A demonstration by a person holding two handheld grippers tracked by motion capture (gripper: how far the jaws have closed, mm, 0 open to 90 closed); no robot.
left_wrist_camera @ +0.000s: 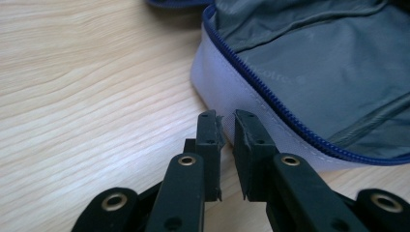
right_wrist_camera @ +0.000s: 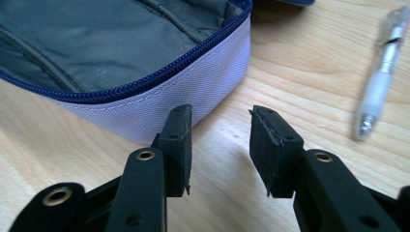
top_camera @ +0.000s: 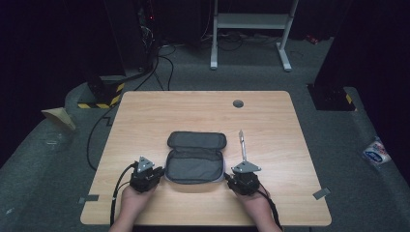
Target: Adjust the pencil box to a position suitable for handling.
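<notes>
A grey pencil case point(top_camera: 196, 162) lies unzipped on the wooden table point(top_camera: 193, 111), its lid point(top_camera: 197, 140) folded back away from me. Its grey lining point(left_wrist_camera: 314, 63) and blue zip face up. My left gripper point(top_camera: 161, 174) sits at the case's near left corner. In the left gripper view its jaws point(left_wrist_camera: 228, 121) stand a narrow gap apart, tips against the pale side wall point(left_wrist_camera: 227, 82), nothing clearly pinched. My right gripper point(top_camera: 231, 176) is at the near right corner, open and empty point(right_wrist_camera: 220, 116), its left finger point(right_wrist_camera: 176, 128) beside the wall point(right_wrist_camera: 193, 92). A clear pen point(top_camera: 242, 145) point(right_wrist_camera: 382, 77) lies right of the case.
A grey cable hole point(top_camera: 238, 103) is set in the table's far side. Bare wood surrounds the case on the left and far side. On the floor beyond stand a white desk frame point(top_camera: 251, 29), dark equipment with cables point(top_camera: 130, 43) and a packet point(top_camera: 377, 152) at right.
</notes>
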